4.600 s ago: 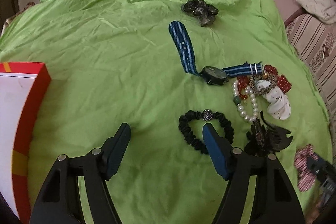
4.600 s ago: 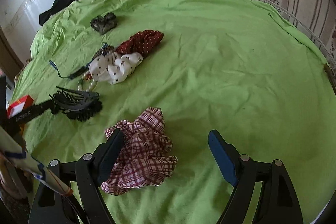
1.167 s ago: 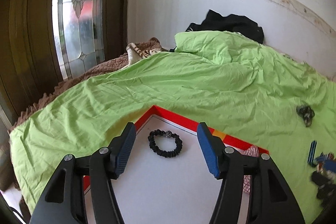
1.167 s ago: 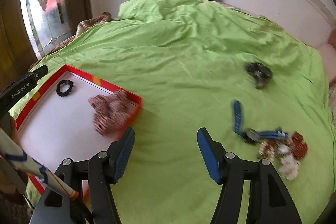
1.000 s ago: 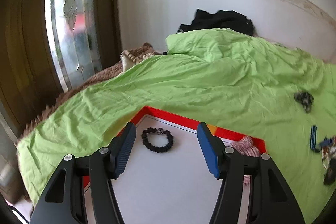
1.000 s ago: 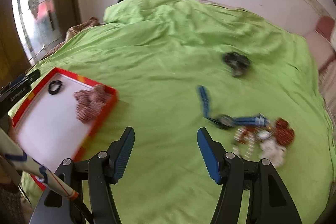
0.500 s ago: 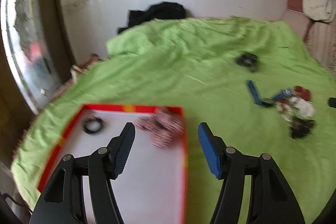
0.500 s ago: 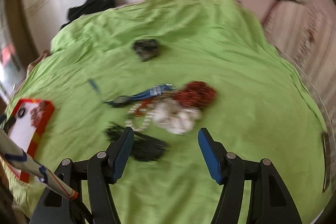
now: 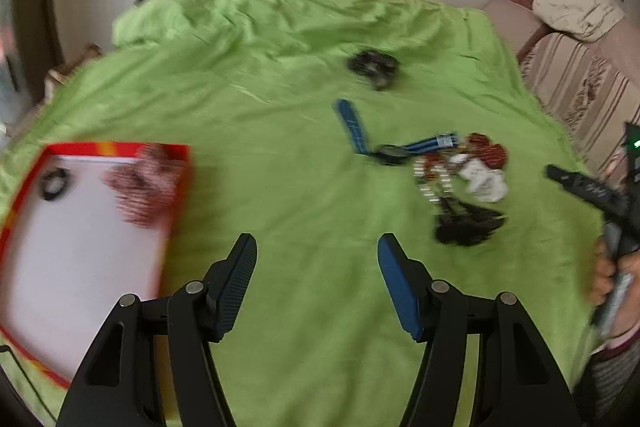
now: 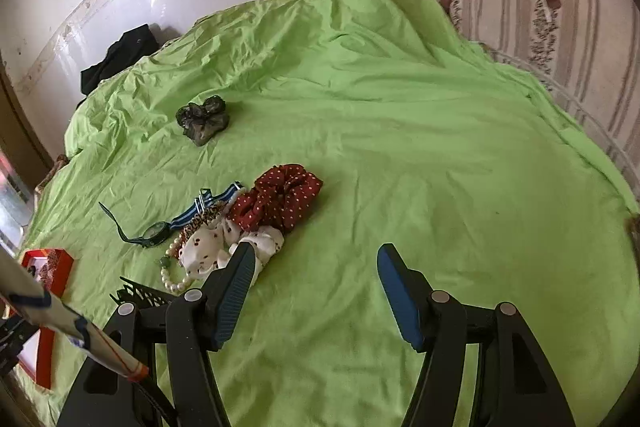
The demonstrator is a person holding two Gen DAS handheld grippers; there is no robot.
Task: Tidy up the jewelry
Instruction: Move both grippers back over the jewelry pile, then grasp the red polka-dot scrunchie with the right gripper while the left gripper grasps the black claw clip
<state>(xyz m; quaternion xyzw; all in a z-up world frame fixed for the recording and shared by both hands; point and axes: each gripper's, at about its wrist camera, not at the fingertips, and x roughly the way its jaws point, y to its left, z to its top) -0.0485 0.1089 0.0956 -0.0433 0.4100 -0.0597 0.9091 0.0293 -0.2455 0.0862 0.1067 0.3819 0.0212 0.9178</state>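
While both grippers hang empty above the green bedspread [image 10: 400,131], the job looks to be between pickups: two pieces already lie in the red-rimmed tray [image 9: 116,148], and the rest wait in a cluster on the cloth.

Inside the tray, at the left of the left wrist view, sit a small black beaded bracelet [image 9: 56,183] near the far corner and a checked red scrunchie [image 9: 140,183] against the right rim. That view is blurred, so fine detail is lost.

Well apart from the tray lies the pile. From the right wrist view it holds a red dotted scrunchie [image 10: 286,201], a white patterned scrunchie [image 10: 216,247] touching it, a pearl bracelet [image 10: 174,277] just beside that, a watch with a blue striped strap [image 10: 158,229], and a black claw clip [image 10: 138,293] partly hidden behind the gripper body. A dark scrunchie [image 10: 204,121] lies alone, farther up the bed.

The left gripper [image 9: 316,247] has its jaws spread wide, nothing between them, nothing touched. The right gripper [image 10: 314,259] is just as wide; its left finger overlaps the white scrunchie in view, though I cannot tell whether it touches.

My guess is the next move calls for lowering one gripper over a single piece at the pile's edge, closing only on that, since tangled neighbours may lift with it.
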